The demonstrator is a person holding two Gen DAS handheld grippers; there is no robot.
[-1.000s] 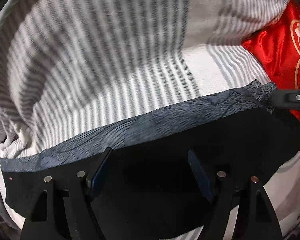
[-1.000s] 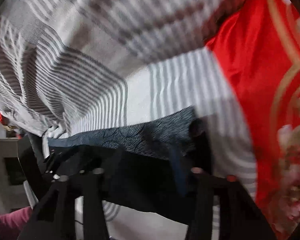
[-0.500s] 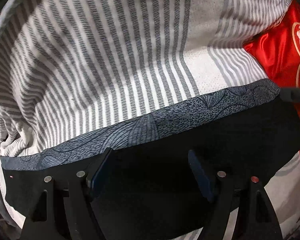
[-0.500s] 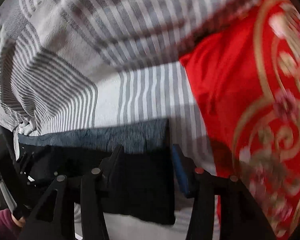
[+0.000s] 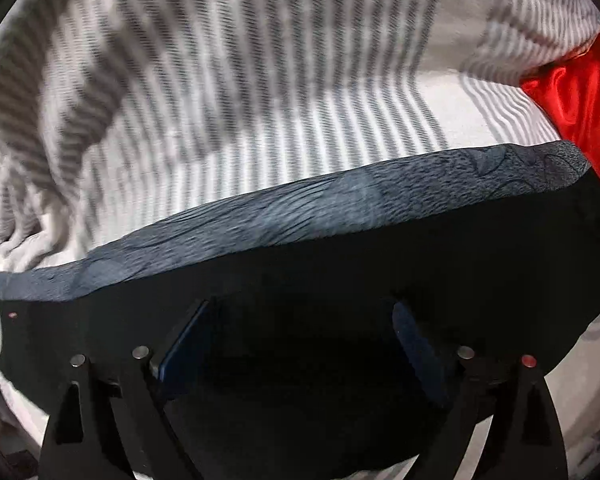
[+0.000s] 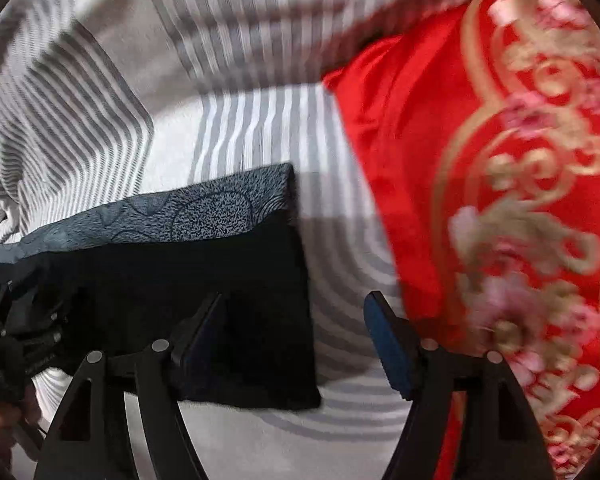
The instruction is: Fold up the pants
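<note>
The black pants (image 5: 340, 288) lie folded flat on the striped bed, with a grey patterned band (image 5: 340, 200) along their far edge. My left gripper (image 5: 300, 332) is open and empty, its fingers above the middle of the pants. In the right wrist view the pants (image 6: 220, 272) show their right end with the grey band (image 6: 204, 212). My right gripper (image 6: 296, 328) is open and empty, straddling the pants' right edge. The left gripper (image 6: 8, 340) shows at the far left of that view.
A grey and white striped bedsheet (image 5: 260, 80) covers the bed, rumpled at the left. A red embroidered pillow (image 6: 500, 200) lies close to the right of the pants, and also shows in the left wrist view (image 5: 580, 100).
My right gripper has let go of the pants' right corner, opened wide and drawn back to the right. The pants have settled flat. The left gripper stays open over them.
</note>
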